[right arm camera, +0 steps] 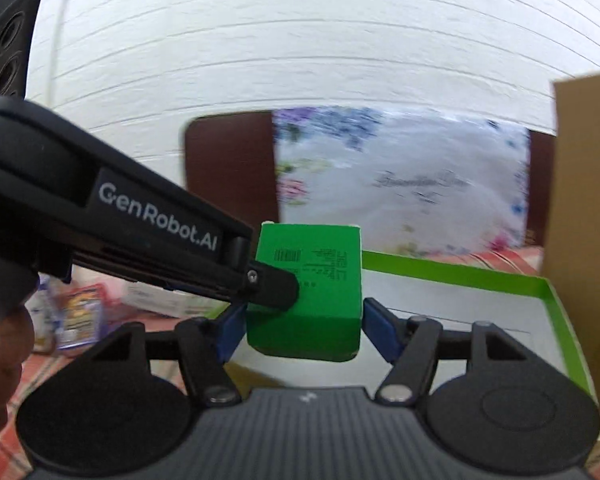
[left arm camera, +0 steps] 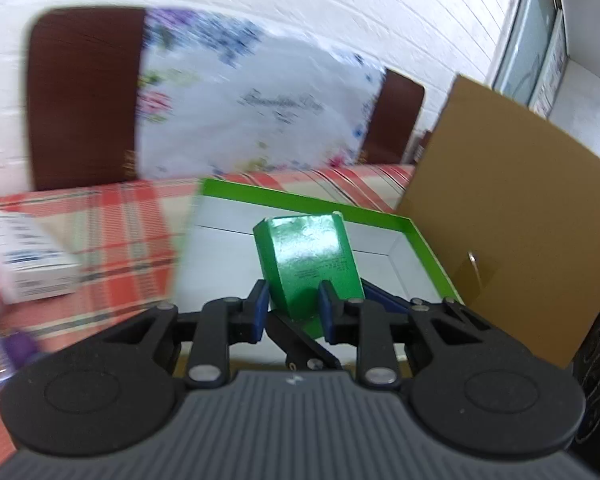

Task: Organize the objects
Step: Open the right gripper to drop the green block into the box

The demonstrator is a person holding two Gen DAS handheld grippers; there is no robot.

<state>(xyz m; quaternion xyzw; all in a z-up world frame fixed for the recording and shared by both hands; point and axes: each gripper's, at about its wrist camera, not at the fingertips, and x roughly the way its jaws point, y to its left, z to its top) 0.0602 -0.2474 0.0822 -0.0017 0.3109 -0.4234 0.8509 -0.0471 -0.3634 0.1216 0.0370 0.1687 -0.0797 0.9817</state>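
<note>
Your left claw point(left arm camera: 293, 307) grips the green carton point(left arm camera: 308, 256) above the green-rimmed tray point(left arm camera: 420, 232); your right claw point(right arm camera: 300, 326) straddles it, pads apparently touching, grip uncertain. The tray holds nothing yet; the white box point(left arm camera: 36, 264) at nine o'clock waits on the tabletop point(left arm camera: 112, 220).

Your left gripper point(left arm camera: 293, 306): jaws clamped on green carton point(left arm camera: 308, 256) | your right gripper point(right arm camera: 302, 330): jaws spread, flanking it
</note>
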